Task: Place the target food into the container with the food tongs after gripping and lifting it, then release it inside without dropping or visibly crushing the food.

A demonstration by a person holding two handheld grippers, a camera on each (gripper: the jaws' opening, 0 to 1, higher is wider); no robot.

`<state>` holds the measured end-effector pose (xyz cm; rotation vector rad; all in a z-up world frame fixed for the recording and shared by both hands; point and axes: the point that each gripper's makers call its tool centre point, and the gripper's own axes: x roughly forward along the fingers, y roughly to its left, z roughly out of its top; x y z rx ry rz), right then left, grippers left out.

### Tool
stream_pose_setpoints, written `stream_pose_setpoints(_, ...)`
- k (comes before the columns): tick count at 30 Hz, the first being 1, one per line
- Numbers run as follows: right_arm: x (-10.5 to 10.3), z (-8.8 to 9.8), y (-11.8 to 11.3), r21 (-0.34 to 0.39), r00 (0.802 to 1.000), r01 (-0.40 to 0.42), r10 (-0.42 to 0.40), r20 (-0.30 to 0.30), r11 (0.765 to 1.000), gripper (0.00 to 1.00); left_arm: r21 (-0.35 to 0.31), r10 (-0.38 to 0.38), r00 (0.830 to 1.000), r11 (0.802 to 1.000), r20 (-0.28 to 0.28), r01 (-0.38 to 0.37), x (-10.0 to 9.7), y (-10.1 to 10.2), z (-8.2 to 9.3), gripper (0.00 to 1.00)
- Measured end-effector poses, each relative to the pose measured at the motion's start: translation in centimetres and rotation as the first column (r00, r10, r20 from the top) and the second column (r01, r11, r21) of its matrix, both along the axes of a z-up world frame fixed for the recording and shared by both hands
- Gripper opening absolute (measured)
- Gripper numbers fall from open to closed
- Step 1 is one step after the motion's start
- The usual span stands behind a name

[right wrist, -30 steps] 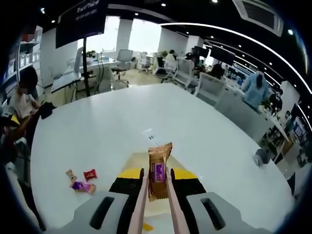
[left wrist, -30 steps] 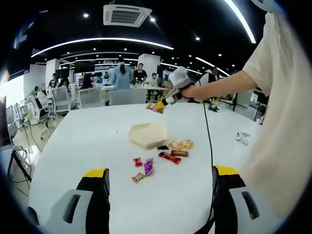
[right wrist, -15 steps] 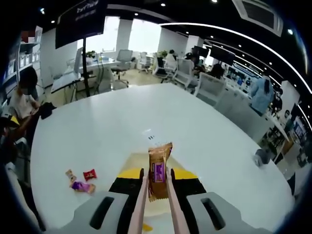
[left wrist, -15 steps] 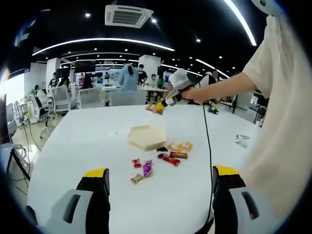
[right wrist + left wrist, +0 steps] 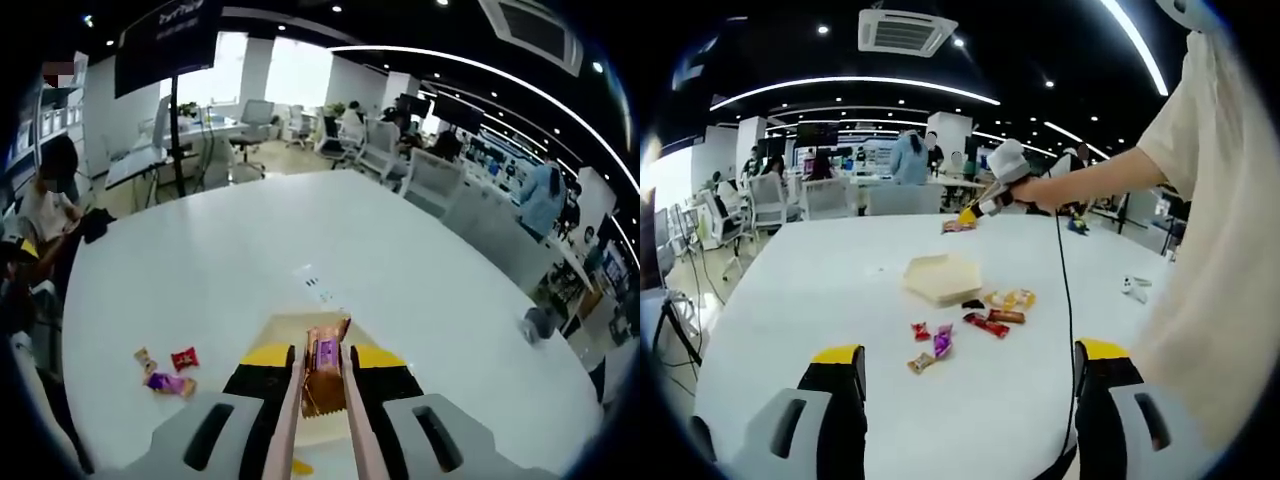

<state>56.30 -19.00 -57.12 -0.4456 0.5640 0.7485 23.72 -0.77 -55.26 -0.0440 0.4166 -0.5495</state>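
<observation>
My right gripper (image 5: 322,358) is shut on pink food tongs (image 5: 292,400), which pinch a brown snack packet (image 5: 322,372) with a purple label. Just below the packet lies the cream hexagonal container (image 5: 288,327). In the left gripper view a person's hand holds that right gripper (image 5: 970,212) up above the far side of the white table, the brown packet (image 5: 958,226) hanging at its tip, higher than and beyond the container (image 5: 943,277). My left gripper (image 5: 970,355) stands wide open near the table's front edge with nothing between its jaws.
Several wrapped snacks lie on the white table (image 5: 810,290): a red one (image 5: 923,330), a purple one (image 5: 943,343), a long red bar (image 5: 987,323) and yellow ones (image 5: 1012,298). A cable (image 5: 1065,290) hangs from the right gripper. Chairs and people are beyond the table.
The brown packet sits lower and more tilted between the tongs than before. The left gripper's view has shifted slightly; the snacks and container have not moved.
</observation>
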Motion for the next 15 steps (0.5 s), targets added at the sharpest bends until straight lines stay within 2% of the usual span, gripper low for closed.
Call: stream_pose_setpoints(15, 0.36, 0.29, 0.25, 0.004, 1.000, -0.005, 0.005, 0.016, 1.000, 0.23, -0.003, 0.003, 1.000, 1.000, -0.004, -0.003, -0.13, 0.11, -0.13, 0.85)
